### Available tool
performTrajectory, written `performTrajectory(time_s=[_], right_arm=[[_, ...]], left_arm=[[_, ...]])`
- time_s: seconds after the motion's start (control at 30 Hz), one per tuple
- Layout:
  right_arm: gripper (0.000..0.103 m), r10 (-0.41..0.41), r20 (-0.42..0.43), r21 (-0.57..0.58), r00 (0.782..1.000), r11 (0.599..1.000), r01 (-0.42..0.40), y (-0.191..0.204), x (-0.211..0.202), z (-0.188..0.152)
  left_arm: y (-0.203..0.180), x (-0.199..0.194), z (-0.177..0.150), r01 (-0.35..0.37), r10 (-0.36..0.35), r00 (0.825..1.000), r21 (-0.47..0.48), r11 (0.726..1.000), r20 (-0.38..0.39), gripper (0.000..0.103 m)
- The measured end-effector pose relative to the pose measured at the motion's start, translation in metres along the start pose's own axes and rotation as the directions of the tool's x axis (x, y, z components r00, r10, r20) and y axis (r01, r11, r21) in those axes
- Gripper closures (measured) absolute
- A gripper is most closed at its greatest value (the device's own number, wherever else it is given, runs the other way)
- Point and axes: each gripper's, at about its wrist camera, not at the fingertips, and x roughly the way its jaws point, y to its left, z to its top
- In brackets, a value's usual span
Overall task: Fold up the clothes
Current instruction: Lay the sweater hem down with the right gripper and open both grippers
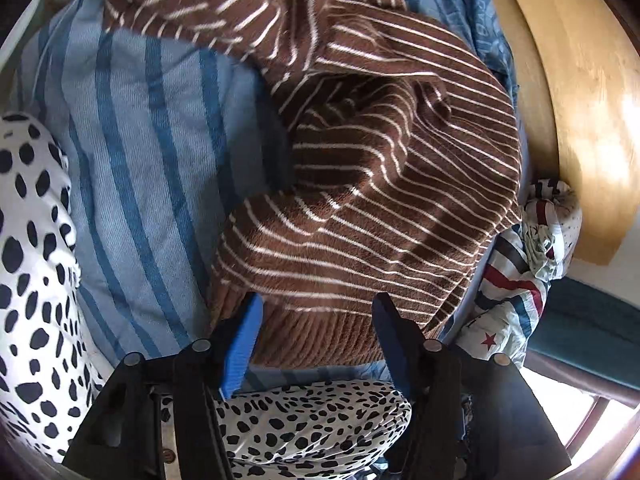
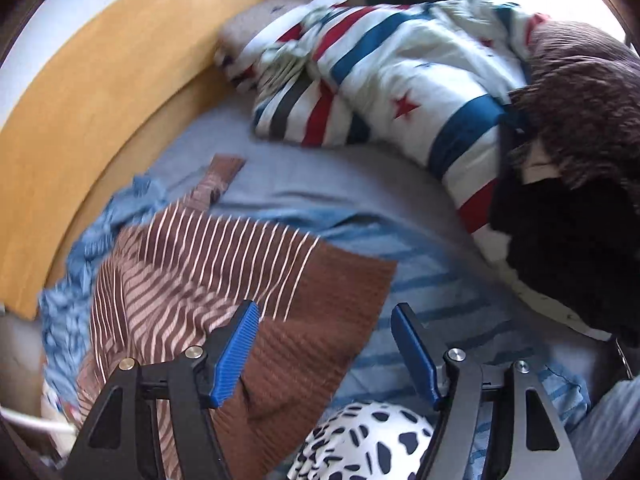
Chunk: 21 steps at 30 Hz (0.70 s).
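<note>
fingers: both the left gripper (image 1: 316, 344) and right gripper (image 2: 324, 354) were spread, holding nothing
sweater: brown striped sweater (image 1: 380, 184) lay bunched on the bed, 12 o'clock of the left fingers
risk: probably a lopsided fold if they'd pinched just one layer of that bunch

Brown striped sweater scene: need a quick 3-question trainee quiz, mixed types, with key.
1. True or false: the left gripper is clamped on the brown striped sweater.
2. Multiple choice: in the right wrist view, what lies nearest below the right gripper? A) star-and-stripe bedding B) white fabric with dark spots C) wooden headboard
3. Fill in: the sweater lies partly over a light blue cloth with darker ____ stripes.

Key
1. False: its jaws stand apart, nothing pinched between them.
2. B: the white fabric with dark spots; the star-and-stripe bedding and wooden headboard are farther off.
3. Blue: the light blue cloth.
</note>
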Motion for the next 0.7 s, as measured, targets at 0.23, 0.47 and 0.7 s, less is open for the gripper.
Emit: performTrajectory(time_s=[0.23, 0.47, 0.7], right_arm=[[0.022, 0.003, -0.203, -0.208, 0.979, 0.977, -0.047, 0.068, 0.065, -0.032], [0.090, -0.011, -0.285, -0.279, 0.958, 0.958, -0.072, 0.092, 0.134, -0.052], [0.097, 0.017, -0.041, -0.144, 0.999, 0.989, -0.022, 0.027, 0.036, -0.017]], left_arm=[[-0.014, 0.002, 0.013, -0.025, 0.023, 0.999, 0.073, 0.997, 0.027, 0.044], [0.006, 0.017, 0.012, -0.078, 0.078, 0.997, 0.035, 0.996, -0.009, 0.044], [0.014, 0.023, 0.014, -0.067, 0.067, 0.998, 0.000, 0.998, -0.008, 0.044]])
